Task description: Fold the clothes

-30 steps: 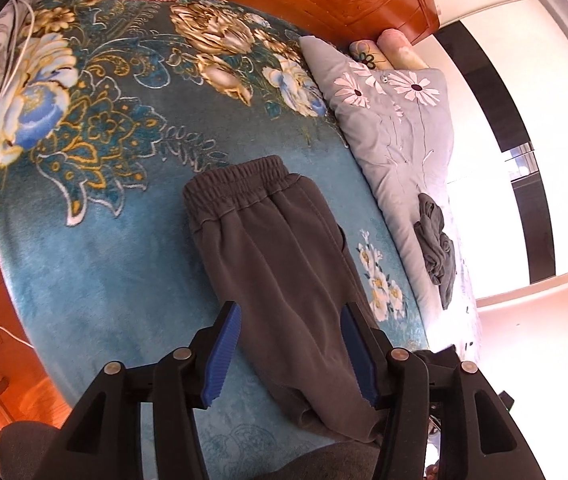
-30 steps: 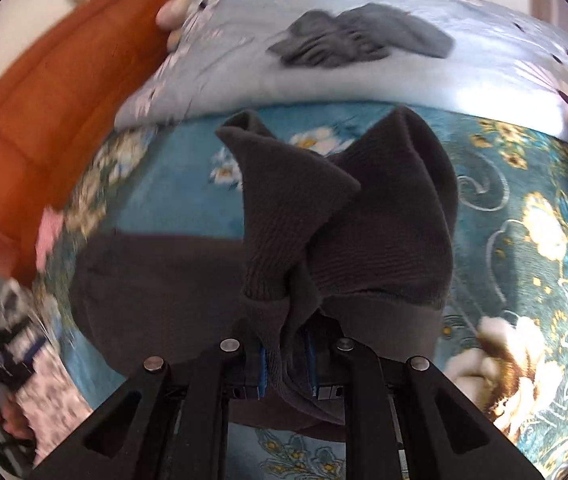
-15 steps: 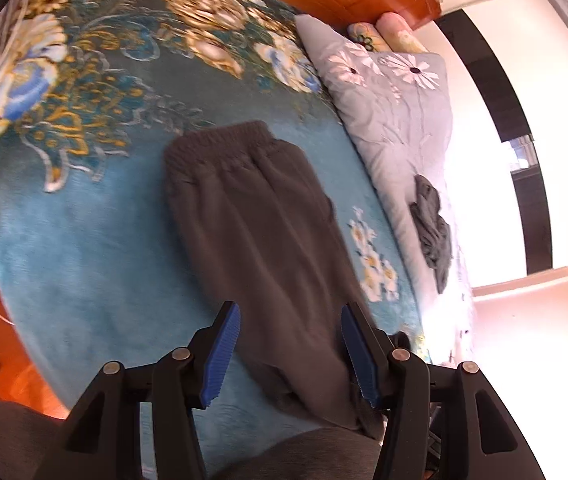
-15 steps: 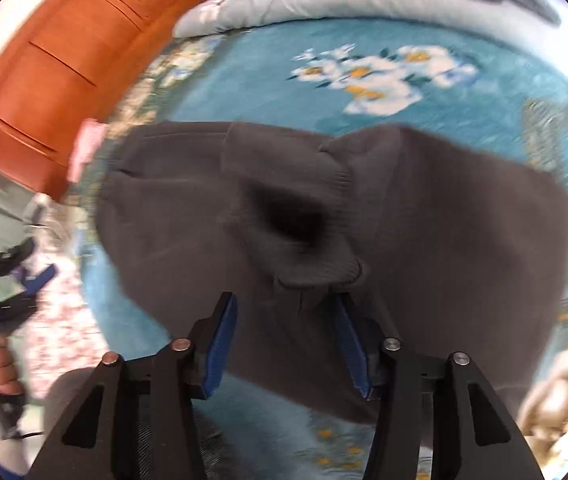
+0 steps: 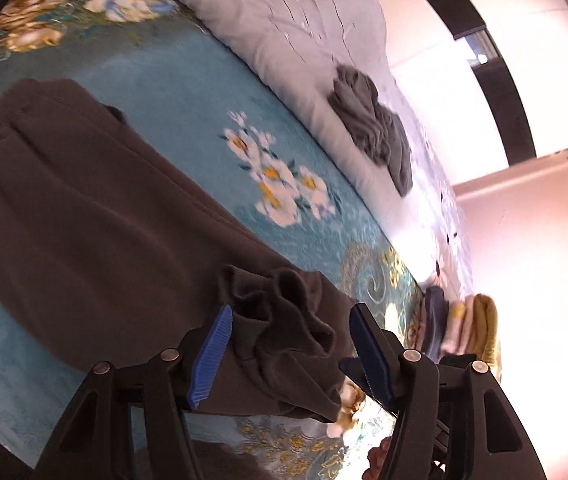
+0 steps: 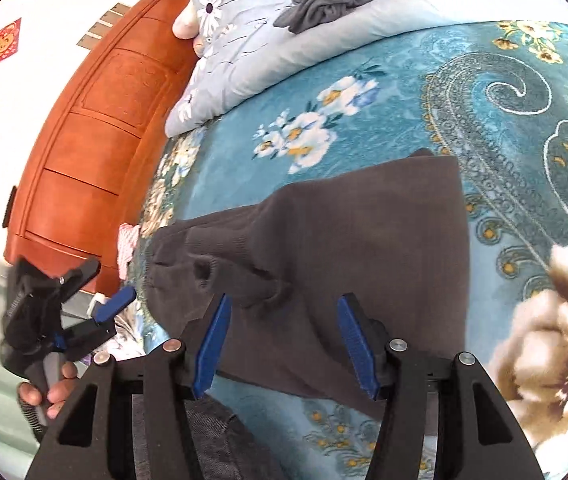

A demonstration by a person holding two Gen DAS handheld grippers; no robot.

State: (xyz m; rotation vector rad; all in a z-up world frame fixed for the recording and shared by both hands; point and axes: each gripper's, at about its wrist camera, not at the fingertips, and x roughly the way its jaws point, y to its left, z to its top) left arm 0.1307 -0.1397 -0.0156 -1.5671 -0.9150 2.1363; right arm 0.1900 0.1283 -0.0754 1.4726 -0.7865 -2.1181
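Dark grey sweatpants (image 5: 95, 216) lie folded on a teal flowered blanket (image 5: 187, 80), the ribbed cuffs (image 5: 279, 312) bunched on top near the fold. My left gripper (image 5: 288, 354) is open, its blue pads either side of the cuffs, not gripping. In the right wrist view the pants (image 6: 348, 248) lie doubled over, cuffs (image 6: 219, 256) resting near the waistband. My right gripper (image 6: 281, 344) is open and empty just above the pants. The left gripper (image 6: 95, 300) shows at the left of that view, open, held by a hand.
A crumpled grey garment (image 5: 372, 136) lies on a pale flowered duvet (image 5: 284, 20) beyond the pants. Folded clothes are stacked (image 5: 460, 320) at the bed's far end. An orange wooden headboard (image 6: 95, 128) and a pink cloth (image 6: 125, 248) sit at the left.
My right gripper carried the cuffs over toward the waistband, opened and let them drop. My left gripper swung from the waistband end toward the cuffs, staying open.
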